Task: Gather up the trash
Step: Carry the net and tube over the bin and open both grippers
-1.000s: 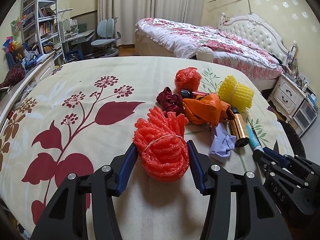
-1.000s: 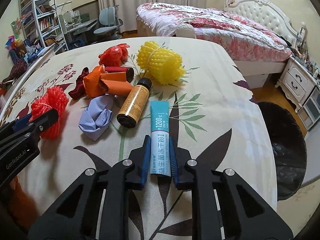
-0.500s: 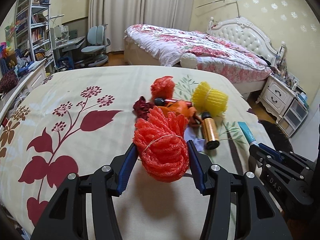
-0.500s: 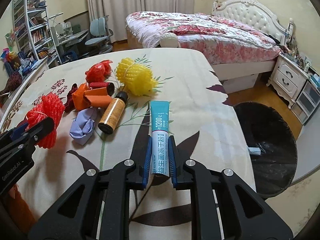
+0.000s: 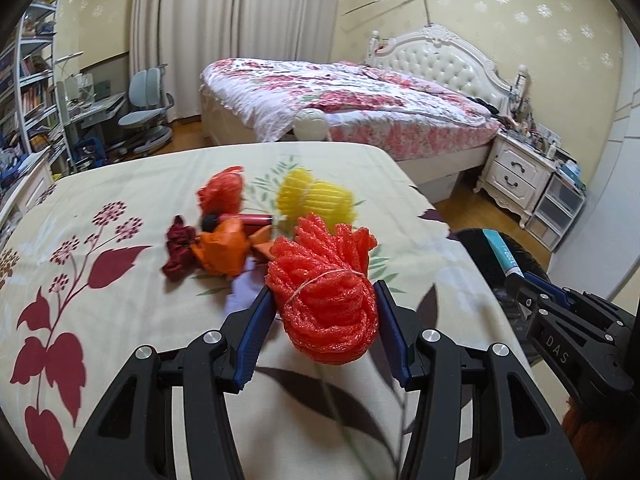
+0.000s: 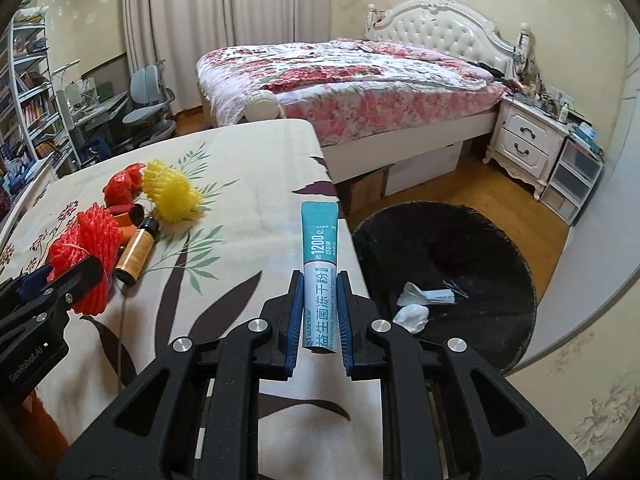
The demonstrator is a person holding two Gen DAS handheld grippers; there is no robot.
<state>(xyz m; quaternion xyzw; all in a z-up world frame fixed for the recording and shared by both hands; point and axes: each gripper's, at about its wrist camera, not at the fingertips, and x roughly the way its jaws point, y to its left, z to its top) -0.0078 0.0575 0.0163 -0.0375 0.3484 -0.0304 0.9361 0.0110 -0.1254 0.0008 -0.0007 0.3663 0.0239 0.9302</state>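
Bedroom, floral sheet (image 5: 120,200) under the left gripper (image 5: 324,312): half-open jaws clamp the red foam net (image 5: 324,304), now lifted clear, leftover pile farther ahead.

Right view: right gripper (image 6: 320,312) pinched tight on the teal sachet (image 6: 320,280), carried past the edge; black bin (image 6: 460,248) just ahead-right. Both ready to drop.

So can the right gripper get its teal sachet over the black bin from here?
Probably yes. The right gripper is shut on the teal sachet, and the black bin sits open just beyond the table edge, with nothing between.
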